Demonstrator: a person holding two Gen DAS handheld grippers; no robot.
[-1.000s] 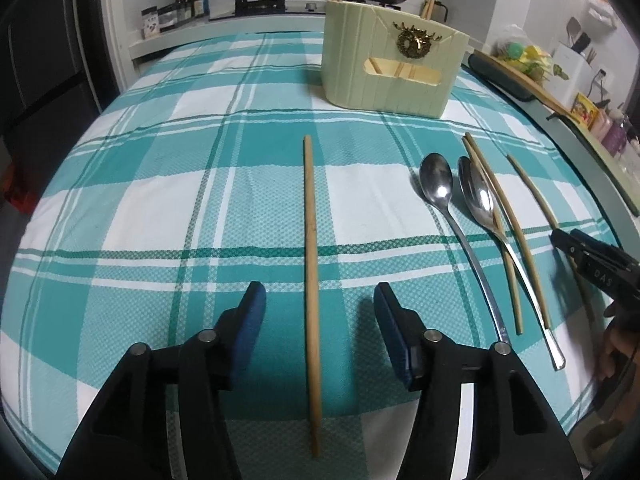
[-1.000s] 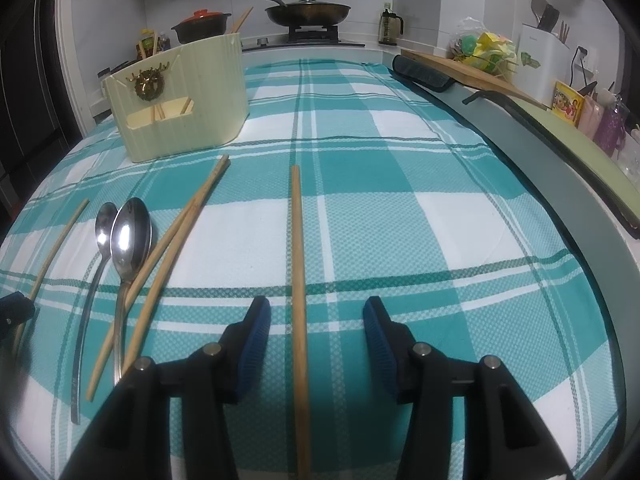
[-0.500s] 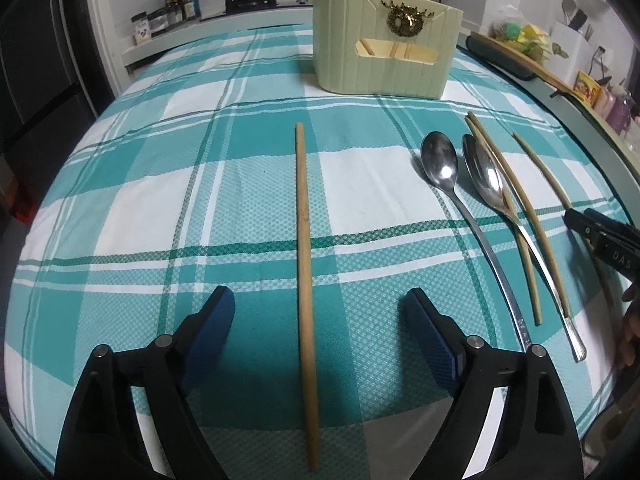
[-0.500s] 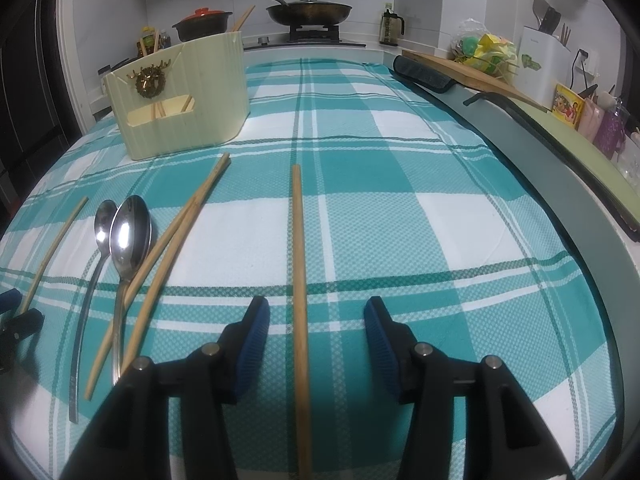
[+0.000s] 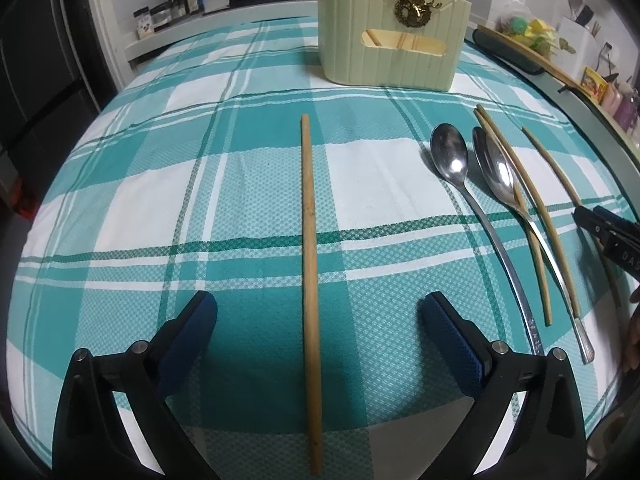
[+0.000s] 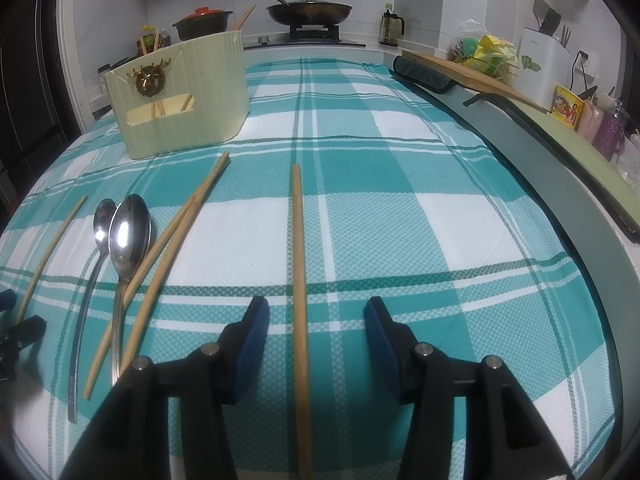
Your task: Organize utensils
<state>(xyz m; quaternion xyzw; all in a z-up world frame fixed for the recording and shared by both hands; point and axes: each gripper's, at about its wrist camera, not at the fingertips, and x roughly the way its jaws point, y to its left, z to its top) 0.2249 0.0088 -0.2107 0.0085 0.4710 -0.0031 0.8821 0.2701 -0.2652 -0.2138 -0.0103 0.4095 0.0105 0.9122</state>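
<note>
A wooden chopstick (image 5: 310,240) lies lengthwise on the teal plaid cloth between the wide-open fingers of my left gripper (image 5: 318,312); nothing touches it. Another chopstick (image 6: 299,276) lies between the open fingers of my right gripper (image 6: 316,308), also untouched. Two steel spoons (image 5: 460,168) (image 6: 128,236) and a crossed pair of chopsticks (image 6: 176,232) lie between the two grippers. A cream utensil holder (image 5: 390,54) (image 6: 180,96) with chopsticks inside stands at the far side of the cloth.
The counter edge (image 6: 560,184) runs along the right with a cutting board (image 6: 472,76) and jars. A stove with a pan (image 6: 310,10) and a red pot (image 6: 202,22) stands behind the table. My right gripper's tip shows in the left wrist view (image 5: 604,232).
My left gripper's fingers have spread much wider and it has moved slightly forward over its chopstick. The right gripper has hardly moved.
</note>
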